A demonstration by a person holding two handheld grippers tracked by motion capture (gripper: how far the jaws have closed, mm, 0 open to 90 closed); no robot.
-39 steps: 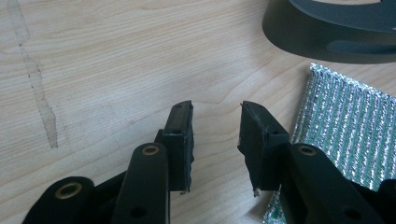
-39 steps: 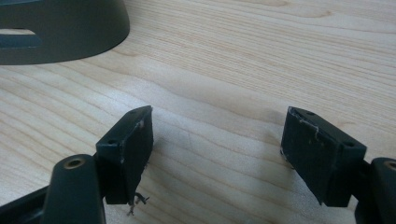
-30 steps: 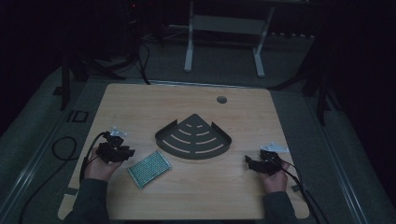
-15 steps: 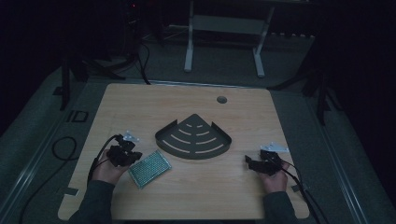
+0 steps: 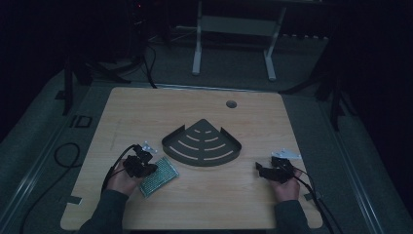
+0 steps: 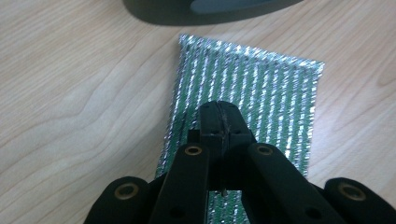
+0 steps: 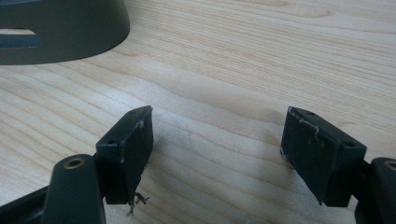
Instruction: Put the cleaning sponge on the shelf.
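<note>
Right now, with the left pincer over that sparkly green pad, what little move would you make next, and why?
Probably open the left gripper a little. In its own view the jaws stand shut above the green scouring pad, which lies flat on the table beside the dark corner shelf, so they cannot take it yet. The right gripper hangs open over bare wood.

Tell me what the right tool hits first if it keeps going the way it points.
Probably nothing soon: the right tool, jaws open, points across bare table. The dark corner shelf lies ahead but off to the left of that line, so it looks likely to be missed, though depth is unclear.
</note>
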